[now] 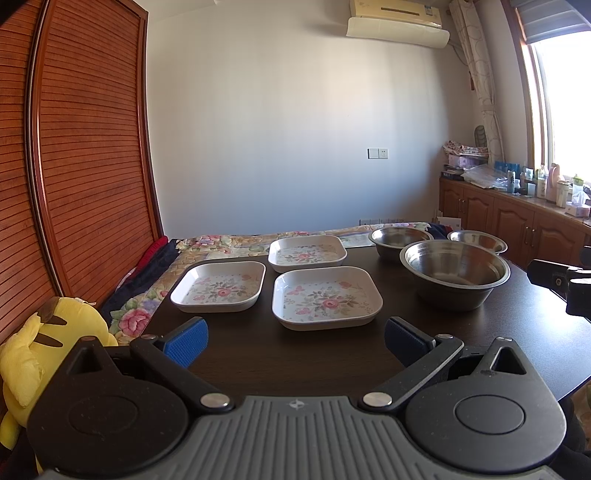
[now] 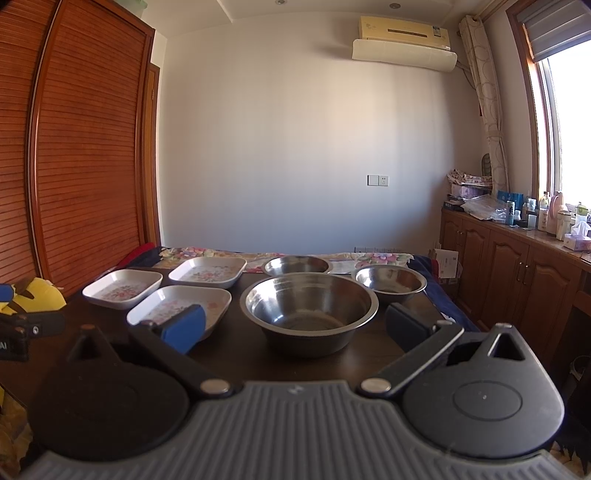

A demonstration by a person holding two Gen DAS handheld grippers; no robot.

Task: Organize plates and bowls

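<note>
Nearest, at the bottom of the left wrist view, the left gripper is held level over the near edge of the dark table, its blue-padded fingers spread wide with nothing between them. Likewise, in the right wrist view the right gripper hangs low and level, released, its jaws wide apart and empty, framing the large steel bowl just beyond without touching it. Just past the left gripper, at frame centre, sits the nearest floral plate, square with raised sides; a second floral plate lies left of it and a third floral plate behind, all apart from one another. Right of the plates, behind the large bowl, two smaller steel bowls stand at the far table edge. A yellow plush toy sits at lower left. Farther back, a floral bedspread, then the white wall with an air conditioner at the top; its label is too small to read.
</note>
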